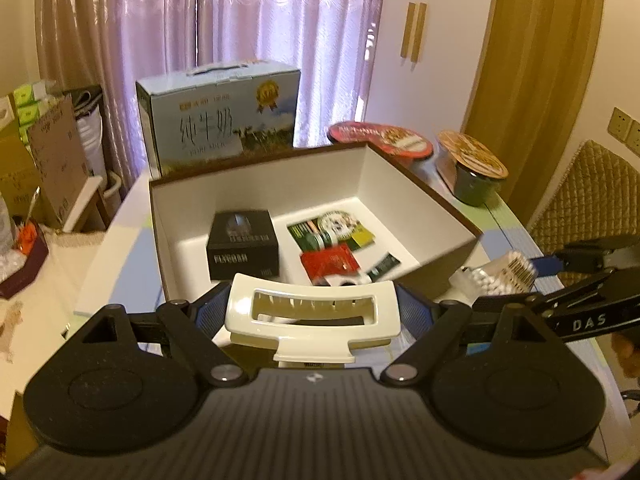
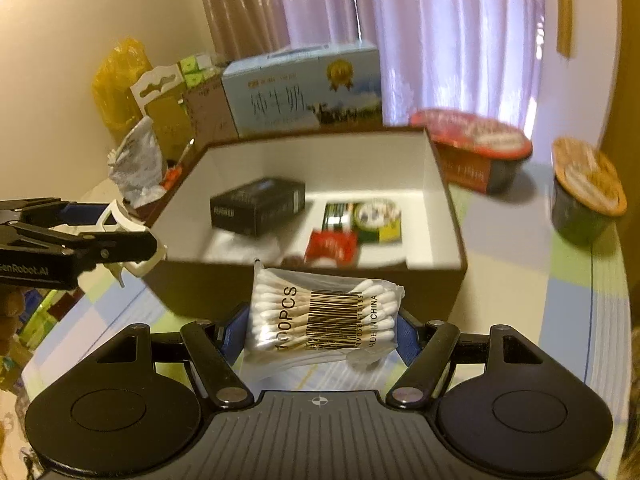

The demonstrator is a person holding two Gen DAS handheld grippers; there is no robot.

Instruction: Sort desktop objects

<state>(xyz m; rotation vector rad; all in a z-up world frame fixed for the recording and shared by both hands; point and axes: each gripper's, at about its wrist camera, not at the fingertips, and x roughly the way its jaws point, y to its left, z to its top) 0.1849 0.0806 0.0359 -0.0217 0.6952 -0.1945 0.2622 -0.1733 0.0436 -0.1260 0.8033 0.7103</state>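
A white hair clip [image 1: 311, 320] is clamped between the pads of the left gripper [image 1: 312, 314], near the open box [image 1: 400, 184]; to its right, a cotton swab pack [image 2: 324, 320] is gripped by the right gripper [image 2: 322, 330], before the box's near wall.

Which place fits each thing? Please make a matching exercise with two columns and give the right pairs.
Things:
1. white hair clip
2. cotton swab pack
3. black box
4. red-lidded bowl

Places:
A. inside the open box
B. in the left claw
C. on the table, right of the open box
D. in the right claw

Pairs: 1-B, 2-D, 3-A, 4-C
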